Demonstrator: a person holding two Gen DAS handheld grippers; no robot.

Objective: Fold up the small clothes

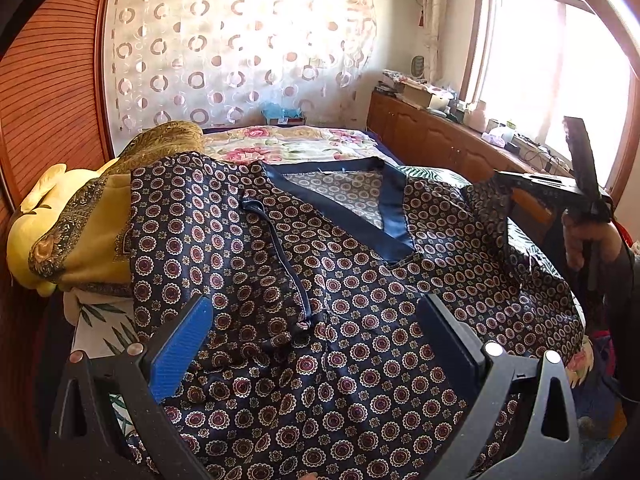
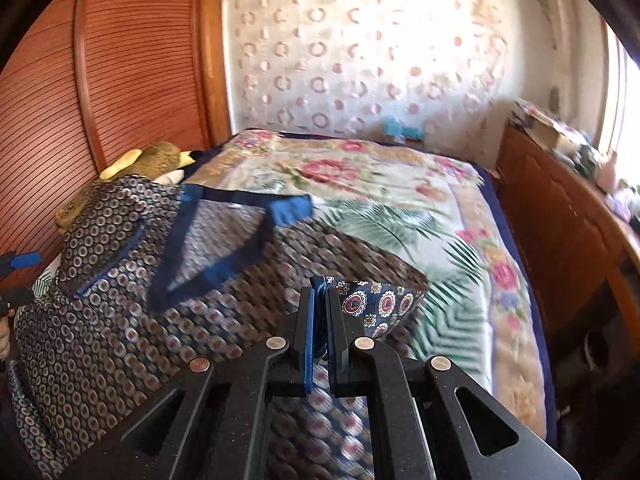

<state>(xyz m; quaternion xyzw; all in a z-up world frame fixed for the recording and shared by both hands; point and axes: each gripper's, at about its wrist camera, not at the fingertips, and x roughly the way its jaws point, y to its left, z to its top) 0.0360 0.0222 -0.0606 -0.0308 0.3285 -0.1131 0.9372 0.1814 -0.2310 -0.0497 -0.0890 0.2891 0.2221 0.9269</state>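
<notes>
A dark blue patterned shirt [image 1: 320, 280] lies spread over the bed [image 1: 288, 142], its plain blue V-neck collar [image 1: 384, 200] toward twelve o'clock. The left gripper [image 1: 316, 332] hovers over the cloth with its jaws wide apart, nothing between them; the blue-padded finger [image 1: 184, 352] sits at eight o'clock. At three o'clock the right gripper [image 1: 500, 184], held in a hand [image 1: 588, 240], pinches a lifted edge of the shirt. A yellow blanket [image 1: 80, 232] is heaped at nine o'clock, touching the shirt. A wooden cabinet [image 1: 432, 136] stands under the window [image 1: 556, 76] at two o'clock.
</notes>
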